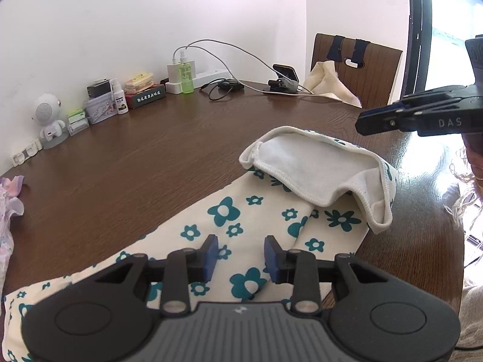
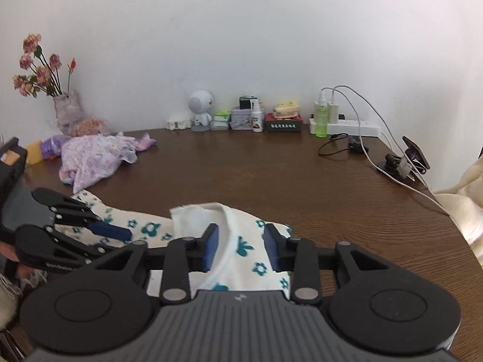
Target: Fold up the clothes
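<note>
A cream garment with teal flowers [image 1: 241, 226] lies stretched across the brown table [image 1: 135, 157]. Its far end [image 1: 317, 169] is turned back and shows the white inside. My left gripper [image 1: 241, 256] is open, just above the flowered cloth, holding nothing. My right gripper [image 2: 240, 247] is open above the turned-back end [image 2: 241, 241], holding nothing. The right gripper also shows in the left wrist view [image 1: 422, 117] at the right, above the table edge. The left gripper shows in the right wrist view [image 2: 114, 232] at the left, over the garment.
A lilac floral garment [image 2: 96, 157] lies crumpled at the table's left. Along the wall stand a white toy robot [image 2: 200, 108], boxes, a green bottle [image 2: 321, 117], a power strip [image 2: 353, 126] with cables and a phone stand [image 2: 404, 160]. A chair [image 1: 356, 69] with cream cloth stands beyond.
</note>
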